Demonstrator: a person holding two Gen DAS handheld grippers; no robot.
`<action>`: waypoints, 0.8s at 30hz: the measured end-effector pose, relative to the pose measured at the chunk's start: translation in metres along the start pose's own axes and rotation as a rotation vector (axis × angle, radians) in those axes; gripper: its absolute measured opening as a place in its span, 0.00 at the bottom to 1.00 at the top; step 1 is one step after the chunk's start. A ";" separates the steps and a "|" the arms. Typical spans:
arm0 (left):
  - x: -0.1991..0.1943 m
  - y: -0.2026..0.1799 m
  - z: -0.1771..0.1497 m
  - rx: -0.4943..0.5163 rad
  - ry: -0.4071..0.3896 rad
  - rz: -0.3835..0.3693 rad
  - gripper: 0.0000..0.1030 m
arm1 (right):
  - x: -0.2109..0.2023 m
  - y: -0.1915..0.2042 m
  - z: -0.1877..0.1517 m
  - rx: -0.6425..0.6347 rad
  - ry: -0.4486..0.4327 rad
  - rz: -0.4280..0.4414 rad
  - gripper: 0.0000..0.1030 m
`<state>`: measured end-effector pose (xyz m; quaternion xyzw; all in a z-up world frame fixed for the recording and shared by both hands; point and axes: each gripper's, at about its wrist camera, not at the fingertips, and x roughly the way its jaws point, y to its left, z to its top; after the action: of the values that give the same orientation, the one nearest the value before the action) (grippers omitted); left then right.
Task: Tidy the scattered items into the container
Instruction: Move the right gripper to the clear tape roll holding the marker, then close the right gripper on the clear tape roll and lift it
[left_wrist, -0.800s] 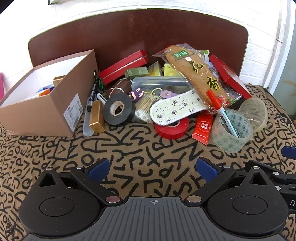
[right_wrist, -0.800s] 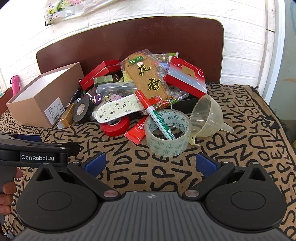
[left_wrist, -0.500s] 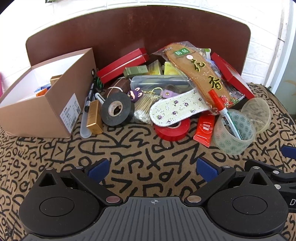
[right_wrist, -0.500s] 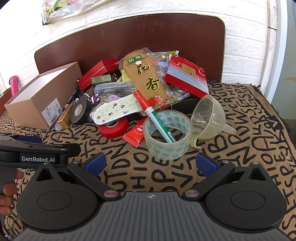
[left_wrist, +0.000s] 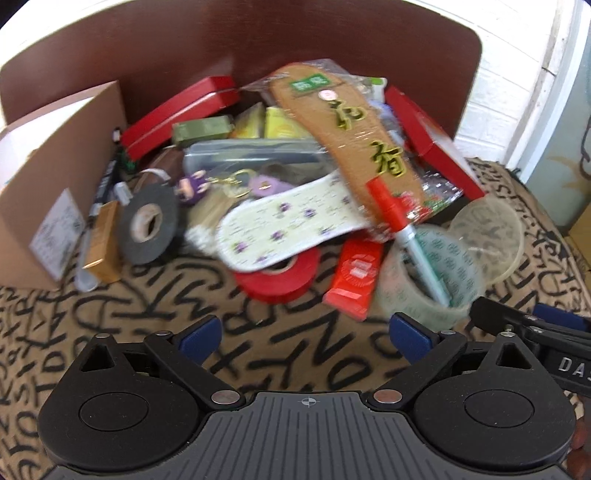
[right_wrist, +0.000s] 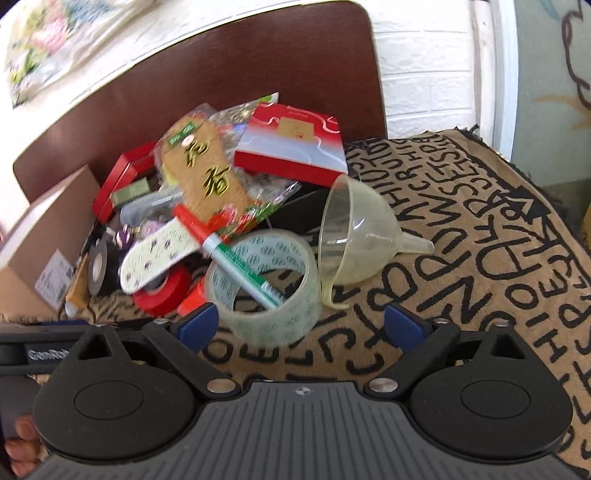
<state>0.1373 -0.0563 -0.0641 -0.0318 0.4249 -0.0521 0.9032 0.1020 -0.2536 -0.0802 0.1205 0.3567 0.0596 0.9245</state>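
Cluttered item pile (left_wrist: 295, 192) on patterned cloth, open cardboard box (left_wrist: 62, 177) beside it

Glossy clear plastic funnel (right_wrist: 352, 232) on matt woven cloth (right_wrist: 480, 236).

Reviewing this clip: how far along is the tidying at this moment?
Barely begun. Done: little that shows here; the cardboard box sits at the left, its inside mostly out of view. In hand: nothing; the left gripper and right gripper are both open and empty, the right one close to the clear tape roll. Left: the whole heap, including the marker, funnel, red tape and black tape.
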 end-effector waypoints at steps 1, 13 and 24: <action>0.004 -0.002 0.003 -0.005 0.003 -0.007 0.93 | 0.002 -0.002 0.002 0.012 -0.001 0.004 0.87; 0.049 -0.023 0.015 0.101 0.007 0.020 0.71 | 0.035 -0.010 0.008 0.031 0.081 0.034 0.47; 0.021 -0.003 -0.020 0.131 0.054 -0.201 0.00 | 0.004 0.030 -0.004 -0.097 0.070 0.111 0.30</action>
<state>0.1348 -0.0618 -0.0928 -0.0139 0.4394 -0.1708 0.8818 0.1016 -0.2234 -0.0775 0.0930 0.3782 0.1321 0.9115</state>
